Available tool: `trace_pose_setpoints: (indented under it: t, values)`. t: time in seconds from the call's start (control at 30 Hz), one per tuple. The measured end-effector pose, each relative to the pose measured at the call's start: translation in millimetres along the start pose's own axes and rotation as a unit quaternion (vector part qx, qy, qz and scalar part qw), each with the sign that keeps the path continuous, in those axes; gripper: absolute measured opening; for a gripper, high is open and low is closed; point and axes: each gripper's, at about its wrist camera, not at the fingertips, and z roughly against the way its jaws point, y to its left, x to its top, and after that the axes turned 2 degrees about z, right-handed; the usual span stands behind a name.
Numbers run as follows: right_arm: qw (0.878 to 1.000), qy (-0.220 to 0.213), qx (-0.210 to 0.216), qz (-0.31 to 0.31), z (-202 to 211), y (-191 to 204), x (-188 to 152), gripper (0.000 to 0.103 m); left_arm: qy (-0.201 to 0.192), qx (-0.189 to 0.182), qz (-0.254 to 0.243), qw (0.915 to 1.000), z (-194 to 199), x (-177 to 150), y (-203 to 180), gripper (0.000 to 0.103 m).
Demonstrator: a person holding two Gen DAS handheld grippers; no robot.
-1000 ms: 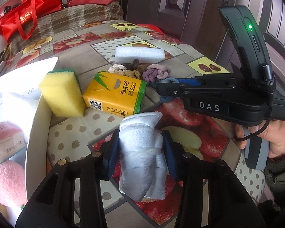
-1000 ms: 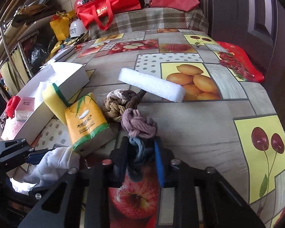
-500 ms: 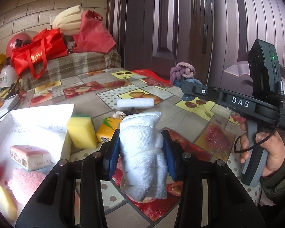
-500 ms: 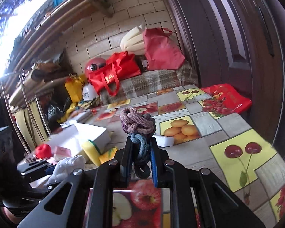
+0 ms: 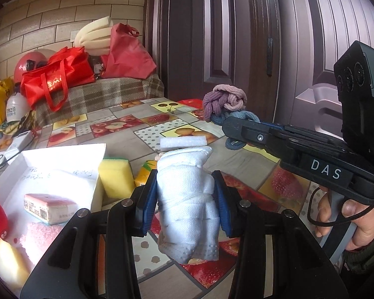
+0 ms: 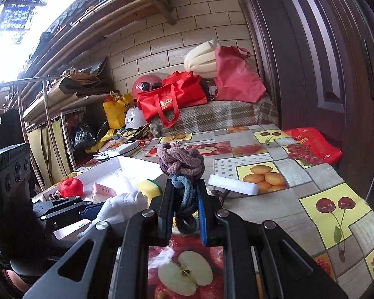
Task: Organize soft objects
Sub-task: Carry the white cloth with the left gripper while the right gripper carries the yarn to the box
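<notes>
The left gripper (image 5: 185,198) is clamped on a rolled white cloth bundle (image 5: 187,204), held above the fruit-print tablecloth (image 5: 246,159) just right of the open white box (image 5: 62,154). The right gripper (image 6: 185,208) pinches a knotted rope (image 6: 180,164) of mauve and blue cord, raised over the table, its body printed "DAS". Beyond lie 1 yellow sponge (image 5: 114,177), 1 white foam block (image 5: 183,142) and a red bag (image 5: 54,74) with white lettering too blurred to read.

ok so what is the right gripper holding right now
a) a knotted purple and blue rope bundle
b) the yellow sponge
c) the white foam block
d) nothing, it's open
a: the right gripper is shut on the knotted rope bundle, held up above the table.
</notes>
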Motion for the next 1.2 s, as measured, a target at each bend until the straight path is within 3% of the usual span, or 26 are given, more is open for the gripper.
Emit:
trace_pose_setpoints:
  t: [0.77,1.0,1.2]
  values:
    - [0.999,0.013,0.027,0.033,-16.2,49.0,-3.5,0.015,-0.03,0.041,0.034,0.9981,31.6,-9.0,33.1,0.041]
    - [0.998,0.025,0.04,0.04,-27.4,64.1,-4.9,0.015,-0.055,0.102,0.024,0.993,50.2,-14.9,53.2,0.041]
    - [0.995,0.042,0.065,0.058,-41.5,84.9,-7.7,0.015,-0.058,0.148,0.06,0.9855,59.2,-20.6,94.5,0.042]
